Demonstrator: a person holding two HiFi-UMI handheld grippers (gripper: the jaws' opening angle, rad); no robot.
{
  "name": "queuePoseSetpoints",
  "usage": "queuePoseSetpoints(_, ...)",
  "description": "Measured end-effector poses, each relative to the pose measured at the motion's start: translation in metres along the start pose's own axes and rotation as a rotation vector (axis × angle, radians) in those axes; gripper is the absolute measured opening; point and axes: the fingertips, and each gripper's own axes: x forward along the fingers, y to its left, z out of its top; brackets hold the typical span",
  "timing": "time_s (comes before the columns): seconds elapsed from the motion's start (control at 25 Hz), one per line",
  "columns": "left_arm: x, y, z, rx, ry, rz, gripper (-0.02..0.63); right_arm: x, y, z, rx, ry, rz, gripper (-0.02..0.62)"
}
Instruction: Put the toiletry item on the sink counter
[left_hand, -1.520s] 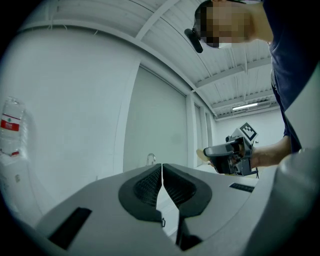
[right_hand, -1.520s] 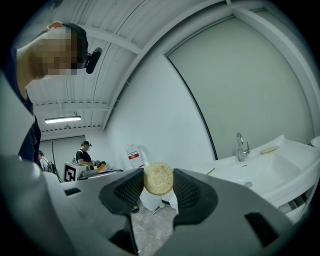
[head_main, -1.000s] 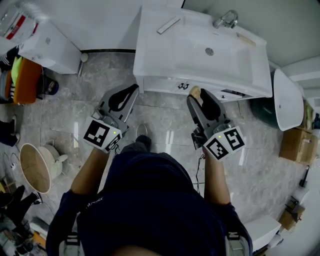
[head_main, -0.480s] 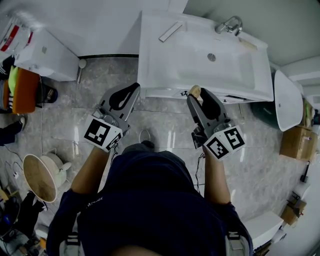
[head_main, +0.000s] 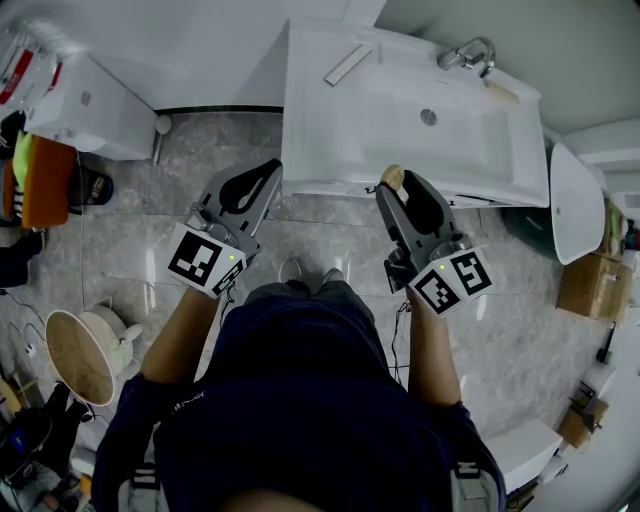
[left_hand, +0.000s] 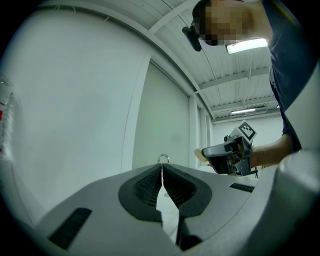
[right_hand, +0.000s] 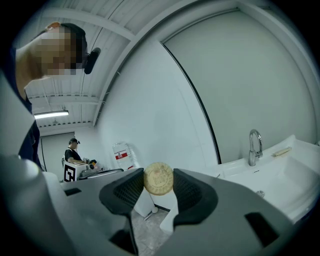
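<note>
Your right claw (right_hand: 158, 175) is clamped on a round tan embossed soap disc (head_main: 392, 180), which stands on edge with its flat face toward you, at the six-o'clock edge of the white ceramic sink desk (head_main: 310, 110). Your left claw (left_hand: 161, 167) is clenched, empty.

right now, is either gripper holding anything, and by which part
The right gripper pinches a round tan disc, likely soap, by its opposite edges, flat face toward that gripper's camera. The left gripper is shut and empty.

Tan patterned soap disc (right_hand: 159, 180), white sink counter (head_main: 315, 130), grey marbled floor (head_main: 125, 215), black-and-white squares on marker cube (head_main: 205, 262)
</note>
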Motion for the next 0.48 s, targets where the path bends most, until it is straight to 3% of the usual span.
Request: queuePoseSetpoints(0.48,0.024,0.011,0.003,0.01,0.005,0.018,0.035,0.013,-0.025,0.008,0.005,-0.007,0.014,0.19)
